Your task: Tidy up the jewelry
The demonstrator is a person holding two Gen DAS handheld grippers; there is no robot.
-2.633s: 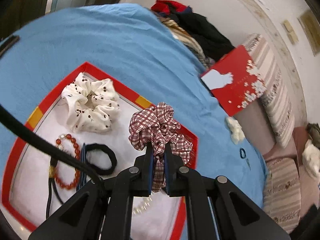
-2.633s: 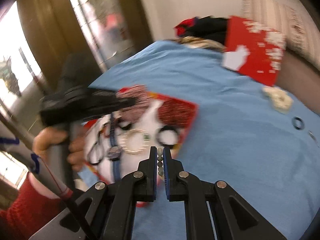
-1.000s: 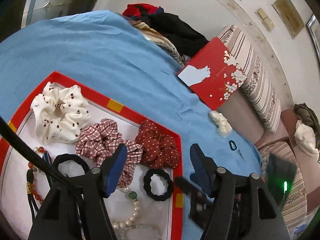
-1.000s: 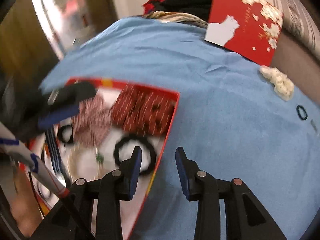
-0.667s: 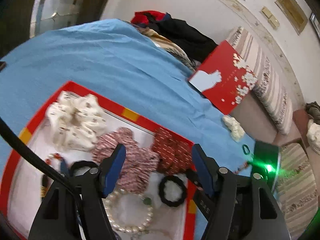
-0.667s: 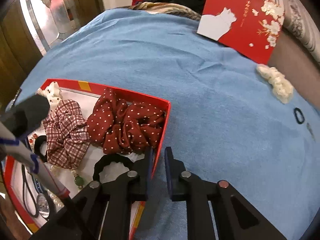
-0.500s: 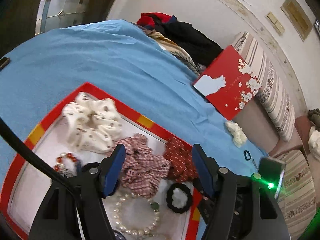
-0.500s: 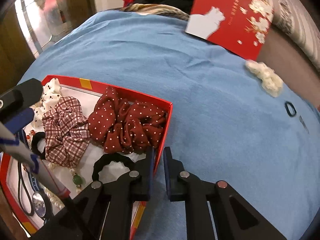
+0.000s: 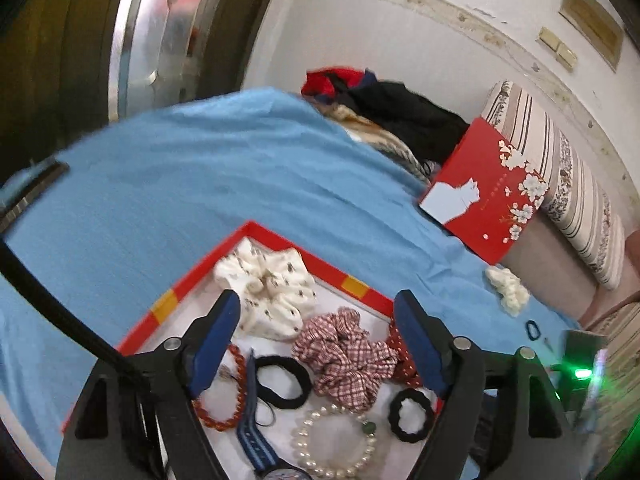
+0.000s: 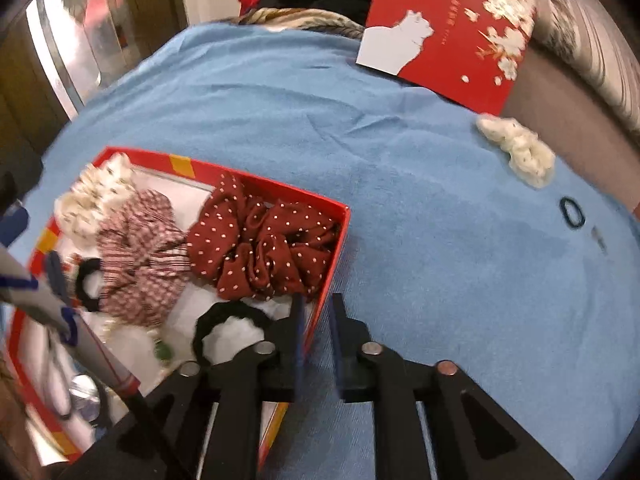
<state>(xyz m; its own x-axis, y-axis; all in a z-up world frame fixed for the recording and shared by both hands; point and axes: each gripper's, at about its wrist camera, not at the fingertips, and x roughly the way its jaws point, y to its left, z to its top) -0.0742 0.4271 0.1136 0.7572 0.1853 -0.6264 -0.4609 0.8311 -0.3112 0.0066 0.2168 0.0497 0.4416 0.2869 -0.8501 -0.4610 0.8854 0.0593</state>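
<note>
A red-rimmed tray (image 9: 176, 300) with a white floor lies on the blue cloth. It holds a white spotted scrunchie (image 9: 268, 296), a plaid scrunchie (image 9: 344, 356), a red dotted scrunchie (image 10: 264, 252), two black hair ties (image 9: 282, 376), a pearl bracelet (image 9: 336, 440), a red bead bracelet (image 9: 218, 412) and a blue-strapped watch (image 9: 256, 436). My left gripper (image 9: 318, 312) hovers over the tray, its jaws opening wide with nothing held. My right gripper (image 10: 317, 308) straddles the tray's right wall (image 10: 332, 252); its jaws are opening, one finger inside and one outside, pads off the wall.
Out on the blue cloth (image 10: 440, 240) lie a cream scrunchie (image 10: 516, 150), a small dark ring (image 10: 572, 212) and a tiny item beside it. A red lid with a white cat (image 10: 448, 28) leans at the back. Behind it are a clothes pile (image 9: 400, 112) and a striped cushion (image 9: 560, 168).
The left gripper has tilted upward and spread wider above the tray. The right gripper shut at the tray's right wall, and its jaws have now parted a little.
</note>
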